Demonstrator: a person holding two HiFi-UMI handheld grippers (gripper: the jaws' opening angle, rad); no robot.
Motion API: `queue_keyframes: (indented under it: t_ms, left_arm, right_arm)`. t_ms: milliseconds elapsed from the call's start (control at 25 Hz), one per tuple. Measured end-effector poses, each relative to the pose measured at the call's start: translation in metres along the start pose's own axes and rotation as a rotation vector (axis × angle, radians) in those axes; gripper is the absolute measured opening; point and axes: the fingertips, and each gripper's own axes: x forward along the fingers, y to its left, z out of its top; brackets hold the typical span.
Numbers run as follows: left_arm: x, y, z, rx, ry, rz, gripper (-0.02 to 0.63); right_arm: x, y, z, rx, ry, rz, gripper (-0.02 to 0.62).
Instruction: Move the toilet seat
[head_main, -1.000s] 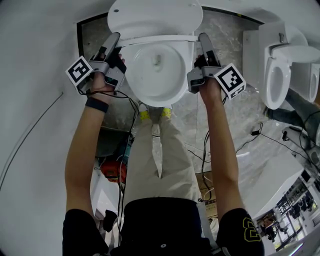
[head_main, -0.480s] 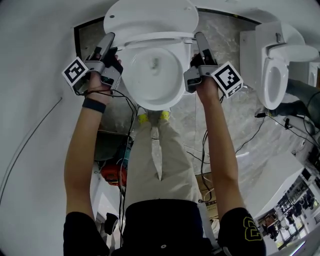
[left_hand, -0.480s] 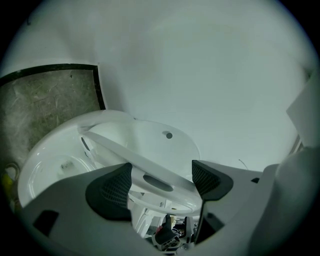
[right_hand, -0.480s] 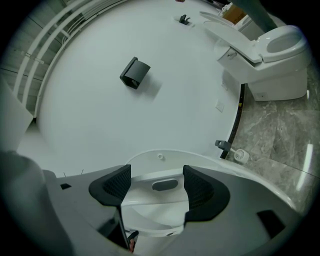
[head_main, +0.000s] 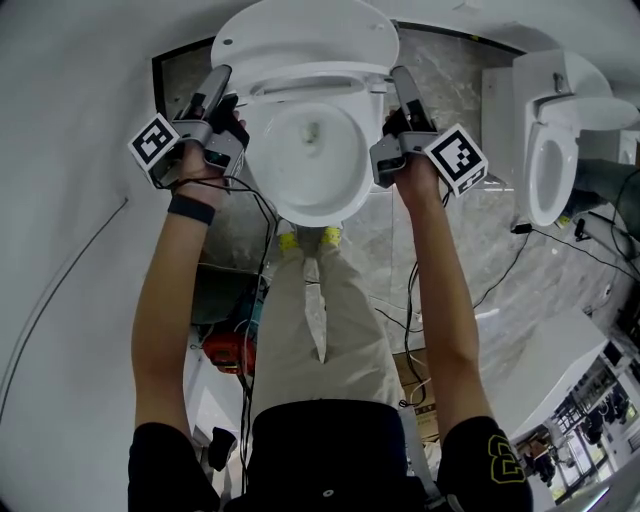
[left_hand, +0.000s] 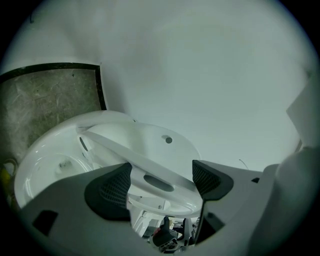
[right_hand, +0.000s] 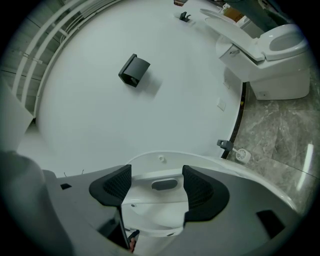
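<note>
A white toilet stands against the wall. Its bowl (head_main: 315, 150) is uncovered and the lid (head_main: 305, 40) leans back. The toilet seat (head_main: 312, 85) is lifted off the rim and shows edge-on as a white band across the back of the bowl. My left gripper (head_main: 218, 78) is at the seat's left side and my right gripper (head_main: 398, 76) at its right side. In the left gripper view the seat (left_hand: 145, 167) runs across between the jaws of my left gripper (left_hand: 162, 182). In the right gripper view the seat's underside (right_hand: 159, 192) fills the gap between the jaws of my right gripper (right_hand: 157, 186).
A second toilet (head_main: 555, 150) stands to the right on the marble floor, with cables (head_main: 500, 285) trailing near it. The person's legs and yellow shoes (head_main: 310, 238) are just in front of the bowl. A black fixture (right_hand: 134, 70) hangs on the white wall.
Both grippers stay at the seat's two sides and have shifted only slightly. More of the lid's face shows above the raised seat than a second ago.
</note>
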Motion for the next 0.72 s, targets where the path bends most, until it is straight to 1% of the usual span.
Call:
queue_keyframes:
  t_ms: [360,480,680,720]
  left_arm:
    - [0.0029,0.001,-0.001,-0.031,-0.004,-0.009,0.393]
    - [-0.0025,0.0025,0.0048,-0.042,-0.028,-0.009,0.393]
    - [0.0026,0.0072,0.006,-0.084,-0.028,-0.009,0.391]
    - [0.0026,0.0062,0.0059,-0.095,-0.028,-0.021,0.39]
  right_arm:
    - [-0.0012,-0.0007,0.0024,-0.006,-0.013,0.006,0.343]
    - [0.0032,0.0007,-0.0037,0.001,-0.002,0.018,0.339]
    - [0.0004,-0.0034,0.0013,-0.021,0.004,0.02,0.314]
    - [0.0005,-0.0039,0.002,-0.023,0.003,0.026,0.295]
